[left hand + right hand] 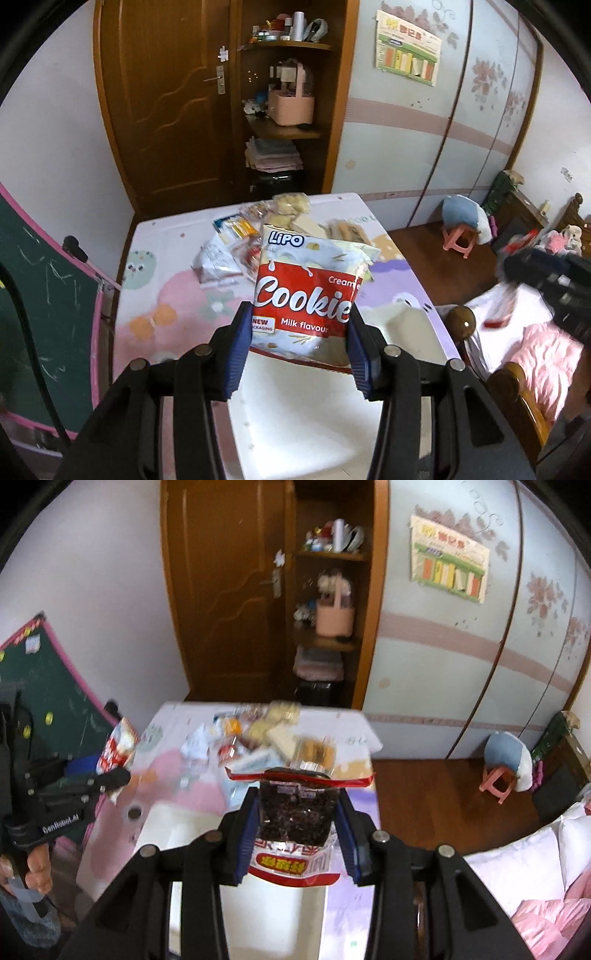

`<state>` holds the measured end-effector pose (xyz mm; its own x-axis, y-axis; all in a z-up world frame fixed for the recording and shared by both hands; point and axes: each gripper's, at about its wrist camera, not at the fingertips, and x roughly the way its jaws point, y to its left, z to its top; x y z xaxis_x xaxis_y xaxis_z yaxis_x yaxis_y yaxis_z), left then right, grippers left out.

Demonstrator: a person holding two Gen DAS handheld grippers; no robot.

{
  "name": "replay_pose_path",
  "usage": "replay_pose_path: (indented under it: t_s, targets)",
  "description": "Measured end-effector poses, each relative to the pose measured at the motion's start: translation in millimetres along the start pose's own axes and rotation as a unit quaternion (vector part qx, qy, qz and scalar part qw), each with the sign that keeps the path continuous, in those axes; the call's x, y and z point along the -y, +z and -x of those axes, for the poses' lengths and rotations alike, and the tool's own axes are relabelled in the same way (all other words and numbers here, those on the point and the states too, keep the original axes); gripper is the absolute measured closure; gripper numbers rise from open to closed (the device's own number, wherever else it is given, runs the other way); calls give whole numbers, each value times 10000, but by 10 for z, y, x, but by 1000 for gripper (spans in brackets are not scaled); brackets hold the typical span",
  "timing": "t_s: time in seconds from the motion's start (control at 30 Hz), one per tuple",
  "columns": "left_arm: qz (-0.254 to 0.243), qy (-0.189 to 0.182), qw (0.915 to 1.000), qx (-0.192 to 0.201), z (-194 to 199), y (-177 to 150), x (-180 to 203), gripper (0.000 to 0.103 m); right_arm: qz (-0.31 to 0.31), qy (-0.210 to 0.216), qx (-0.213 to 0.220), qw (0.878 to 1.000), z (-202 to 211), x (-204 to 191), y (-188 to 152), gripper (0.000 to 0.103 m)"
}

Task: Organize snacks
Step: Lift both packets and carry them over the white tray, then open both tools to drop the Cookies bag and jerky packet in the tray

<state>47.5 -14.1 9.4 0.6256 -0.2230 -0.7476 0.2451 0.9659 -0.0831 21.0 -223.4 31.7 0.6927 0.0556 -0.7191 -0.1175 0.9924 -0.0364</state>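
Early stage: left gripper point(301, 325) clenched on the cookie bag point(306, 291), right gripper point(297, 830) clenched on a dark snack pack point(295, 812), both lifted above the worktop point(177, 295). Snack pile point(258, 236) at the far end still unsorted; white tray point(314, 417) below looks empty.

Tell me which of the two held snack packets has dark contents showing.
The red-edged packet in the right gripper: dark pieces show through it. The left gripper holds the Lipo cookie bag, with an opaque printed front.
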Motion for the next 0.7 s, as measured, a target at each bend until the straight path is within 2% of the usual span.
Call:
replay_pose_path:
  t_s: [0.23,0.4,0.43,0.5,0.57,0.7]
  targets:
    - [-39,42,9999,-102,-87,-565,183,57,-48,246,-458,9986,-221,-209,-590,63]
    - [-3,108,9991,-419,-310,-968,216,54,-134,286,-807,9962,-519,-348,-895,63]
    - [0,170,9989,-445,-353,-1030,211,50,-146,282,-864,9958,-584,-373,-951,63]
    - [-49,356,9982,-472,-429,-1155,221,13,-133,159,-914,9956,-651,-414,-1032,62]
    - [-24,424,9984,-373,-437,-1268,220,10,-176,54,-859,9961,-670,-431,-1098,61]
    - [-138,370,9985,-388,-446,-1370,247,10,-320,42,-655,9973,-608,-401,-1130,48]
